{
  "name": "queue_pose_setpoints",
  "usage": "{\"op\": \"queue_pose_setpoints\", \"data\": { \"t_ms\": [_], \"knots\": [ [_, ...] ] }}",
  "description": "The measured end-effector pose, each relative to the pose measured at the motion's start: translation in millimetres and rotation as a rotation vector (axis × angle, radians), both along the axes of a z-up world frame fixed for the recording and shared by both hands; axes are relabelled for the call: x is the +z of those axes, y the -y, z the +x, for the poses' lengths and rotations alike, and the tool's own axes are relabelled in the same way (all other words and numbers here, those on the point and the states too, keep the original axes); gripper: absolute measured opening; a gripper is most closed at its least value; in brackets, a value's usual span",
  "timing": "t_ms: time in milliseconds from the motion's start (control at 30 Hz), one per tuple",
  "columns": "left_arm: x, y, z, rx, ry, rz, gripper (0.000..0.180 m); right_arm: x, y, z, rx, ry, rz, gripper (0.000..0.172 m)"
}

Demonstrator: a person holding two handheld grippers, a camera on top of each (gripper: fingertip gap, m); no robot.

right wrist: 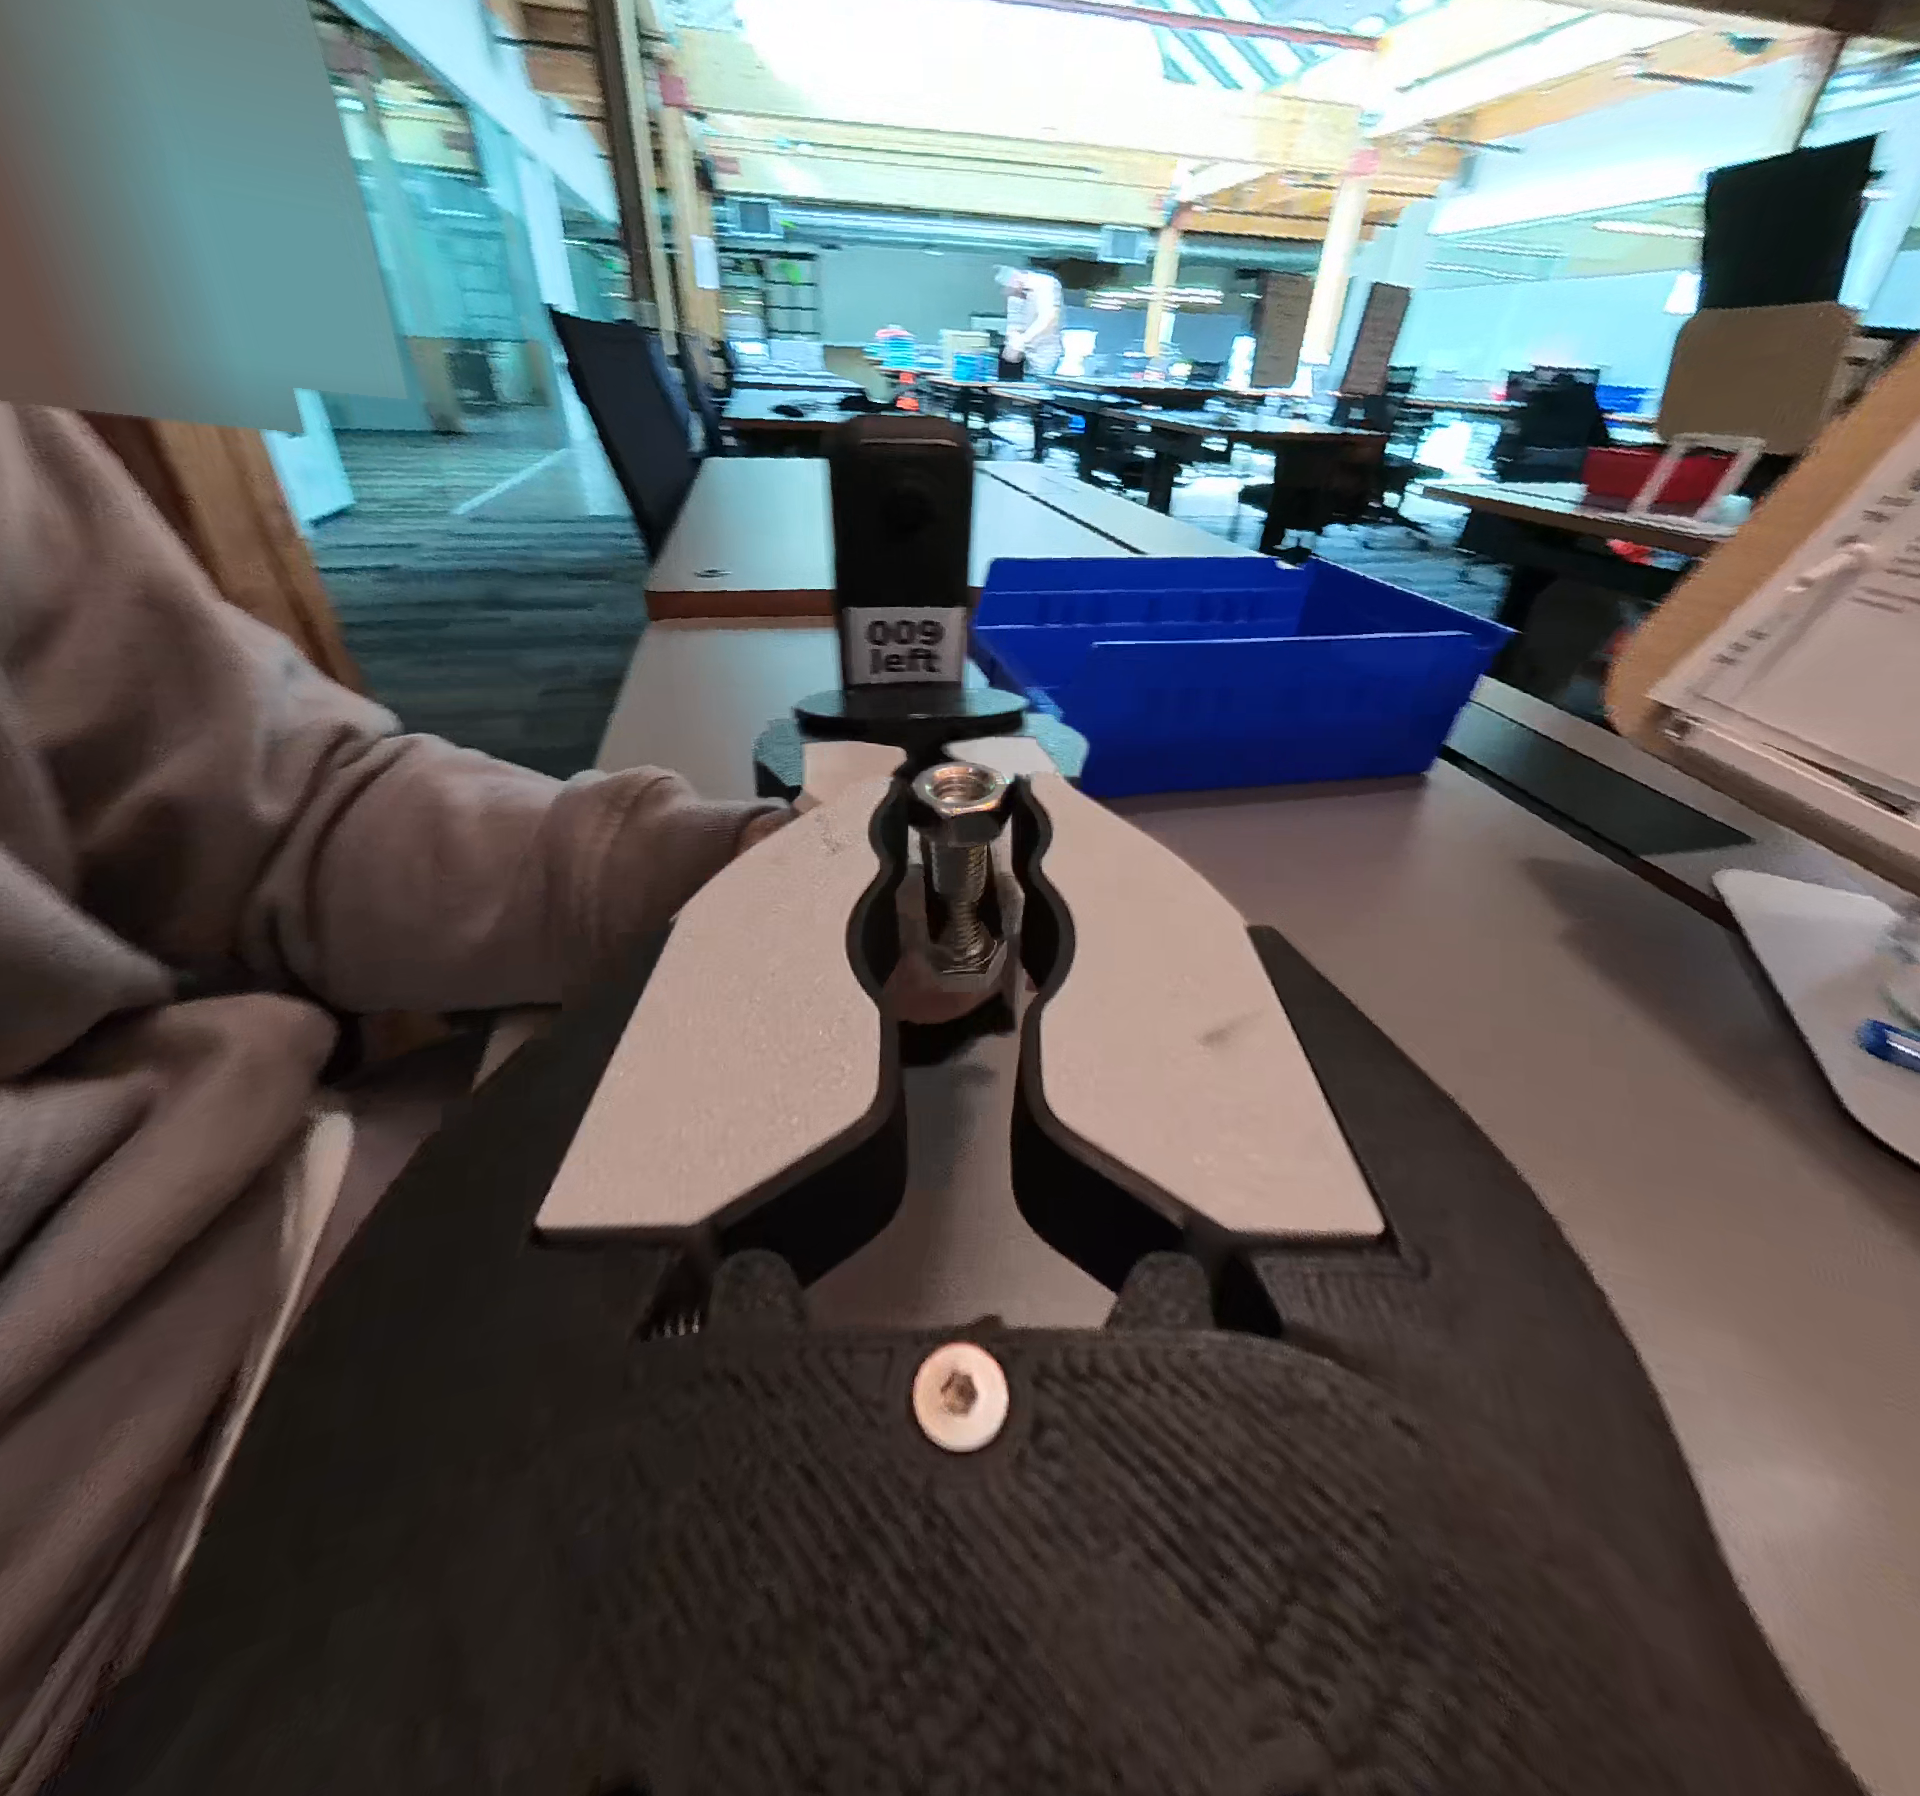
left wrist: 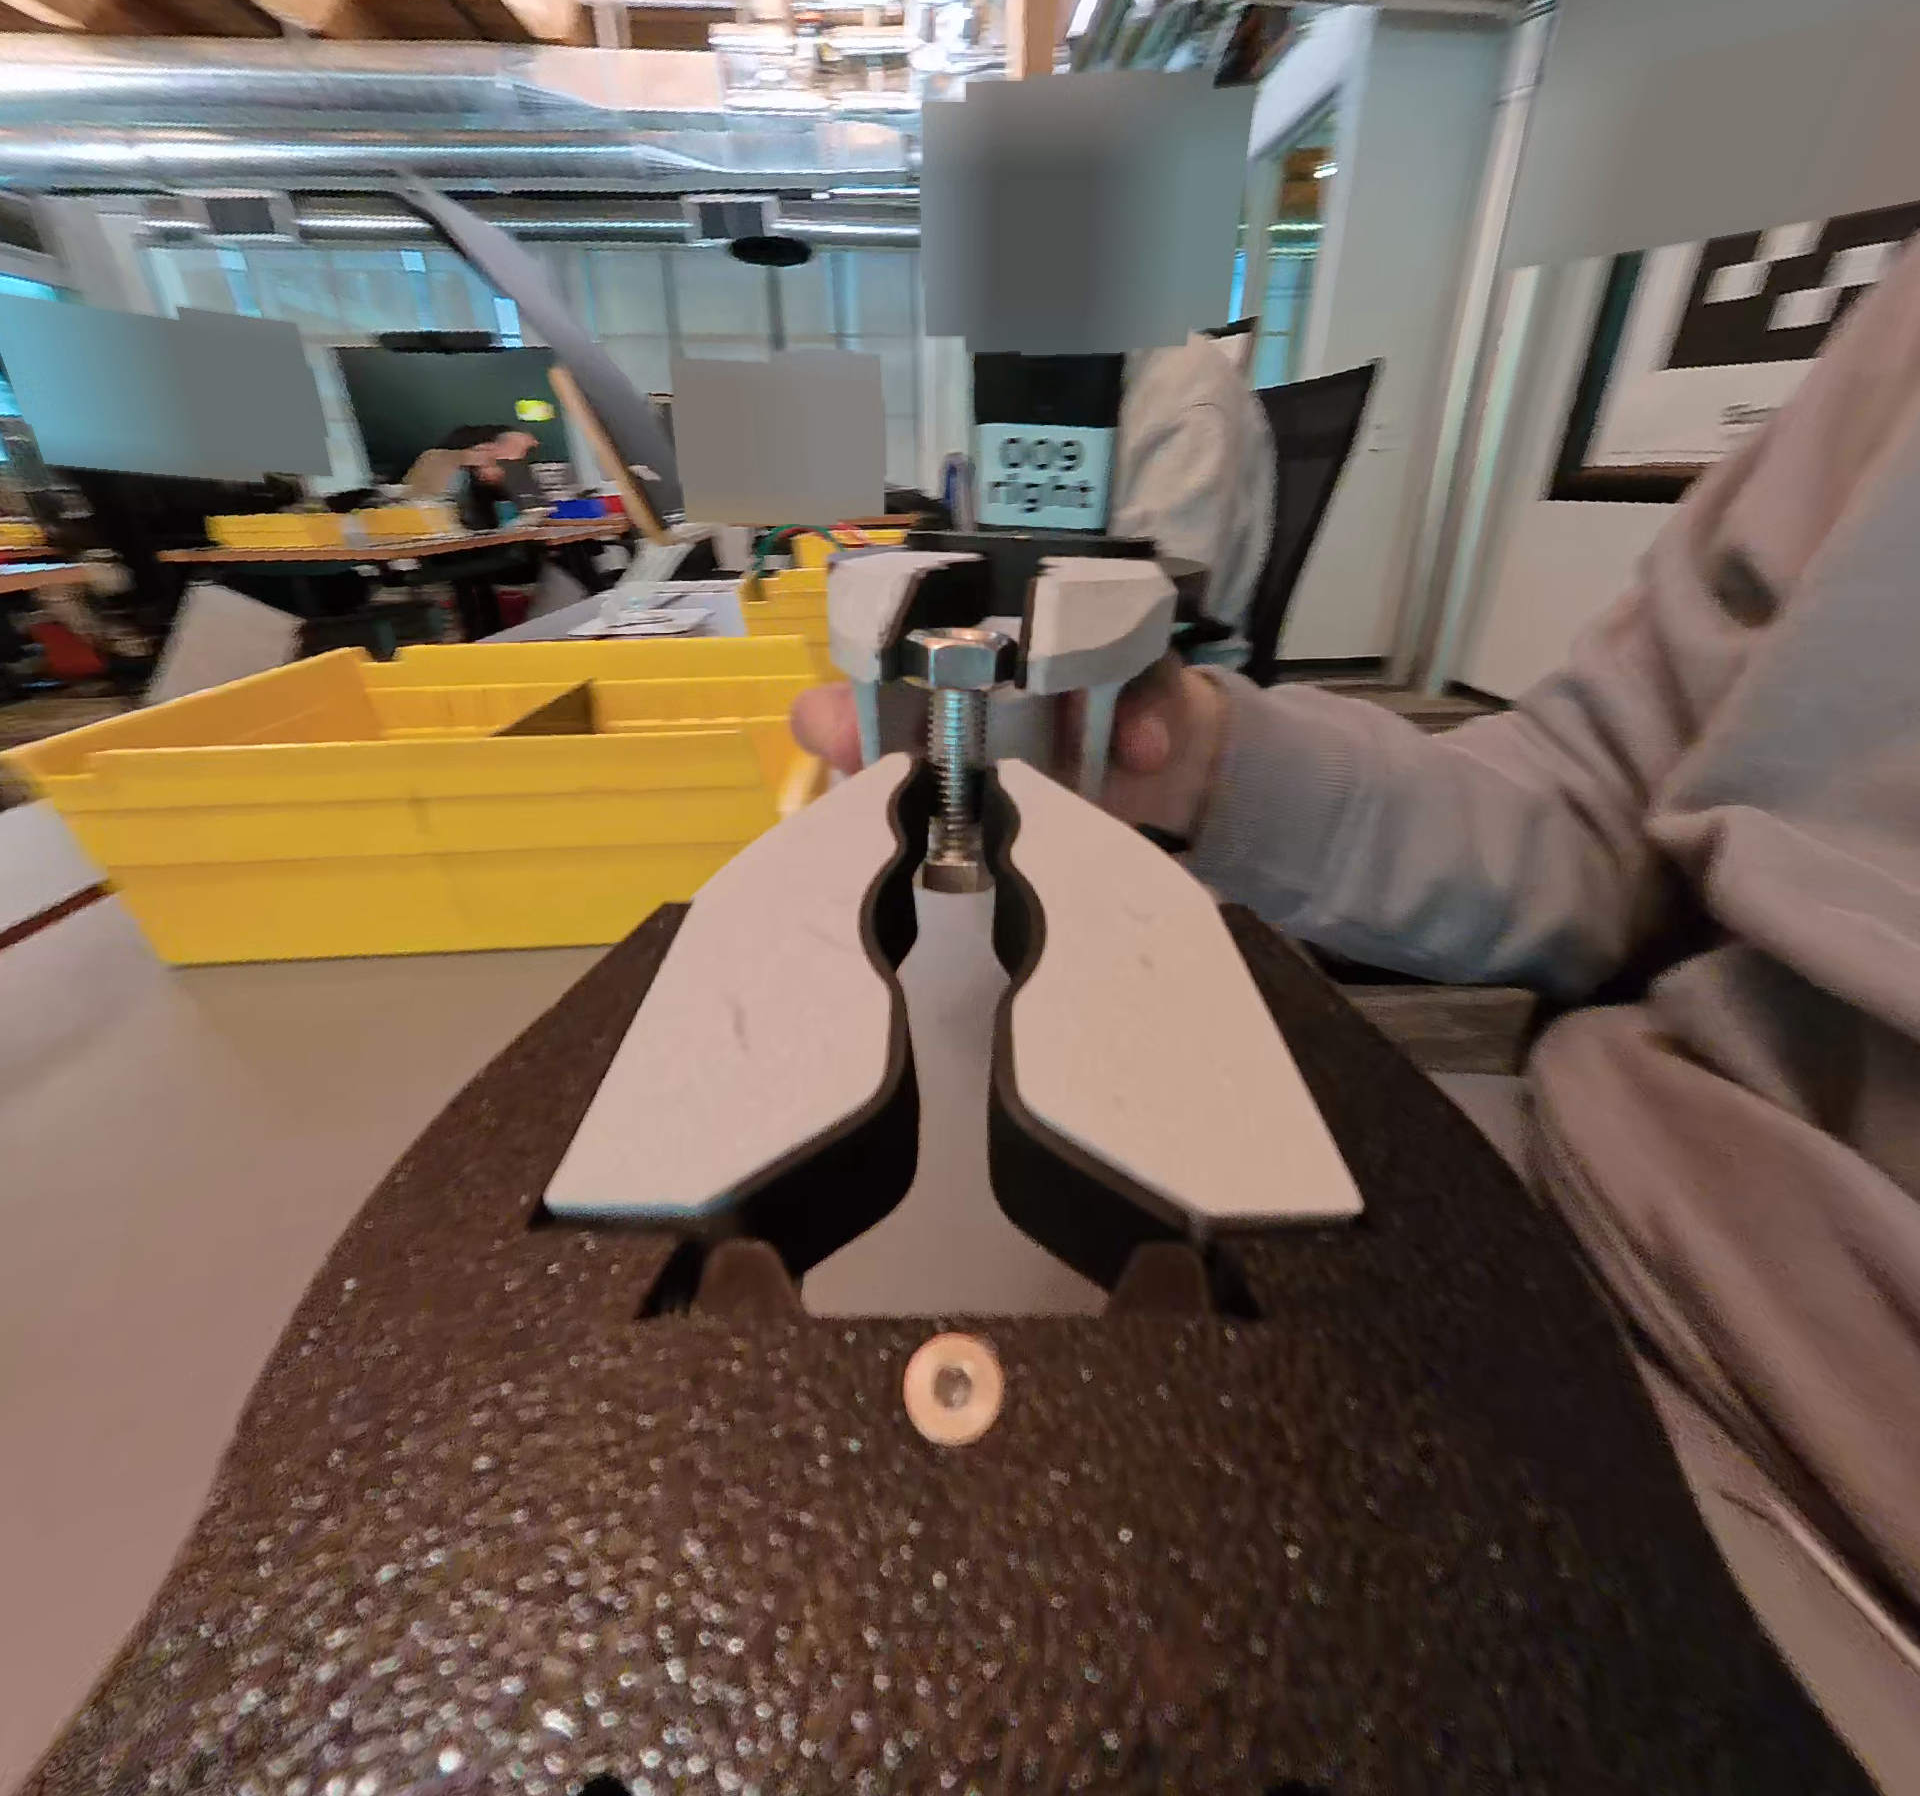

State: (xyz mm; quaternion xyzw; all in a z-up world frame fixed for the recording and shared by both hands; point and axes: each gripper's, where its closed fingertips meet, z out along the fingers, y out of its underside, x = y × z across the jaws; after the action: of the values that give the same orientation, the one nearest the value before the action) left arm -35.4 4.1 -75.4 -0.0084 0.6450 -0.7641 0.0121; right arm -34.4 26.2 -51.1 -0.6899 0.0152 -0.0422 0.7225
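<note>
Bolt (left wrist: 954, 770) upright between both tongs: left tongs (left wrist: 951, 811) nipped on threaded shank, right tongs (right wrist: 958, 801) closed around hex head; yellow bin (left wrist: 416, 790) left of them on bench (left wrist: 156, 1175).

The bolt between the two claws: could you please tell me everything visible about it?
The bolt is silvery metal, upright above the table, hex head on top, threaded shank below, a hex nut at its lower end. The right claw clamps the head; the left claw grips the shank.
</note>
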Motion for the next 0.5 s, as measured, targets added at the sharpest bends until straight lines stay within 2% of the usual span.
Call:
{"op": "queue_pose_setpoints", "data": {
  "t_ms": [200,300,400,467,500],
  "knots": [
    [6.7,1.6,-29.5,-0.245,-0.052,-0.051,0.008,6.6,2.1,-28.0,0.209,-0.032,0.061,0.018],
    [9.3,0.8,-38.2,-0.315,-0.066,-0.067,0.008,9.4,1.7,-36.5,0.265,-0.042,0.082,0.018],
    [6.6,1.5,-24.3,-0.204,-0.052,-0.052,0.008,6.9,3.0,-22.6,0.174,-0.073,0.084,0.018],
    [6.7,-2.4,-5.1,-0.053,-0.032,-0.056,0.008,6.6,7.2,-3.2,0.048,-0.079,0.087,0.031],
    [6.4,-6.0,5.8,0.037,-0.018,-0.053,0.008,5.5,8.5,1.0,0.022,-0.084,0.075,0.032]
  ]
}}
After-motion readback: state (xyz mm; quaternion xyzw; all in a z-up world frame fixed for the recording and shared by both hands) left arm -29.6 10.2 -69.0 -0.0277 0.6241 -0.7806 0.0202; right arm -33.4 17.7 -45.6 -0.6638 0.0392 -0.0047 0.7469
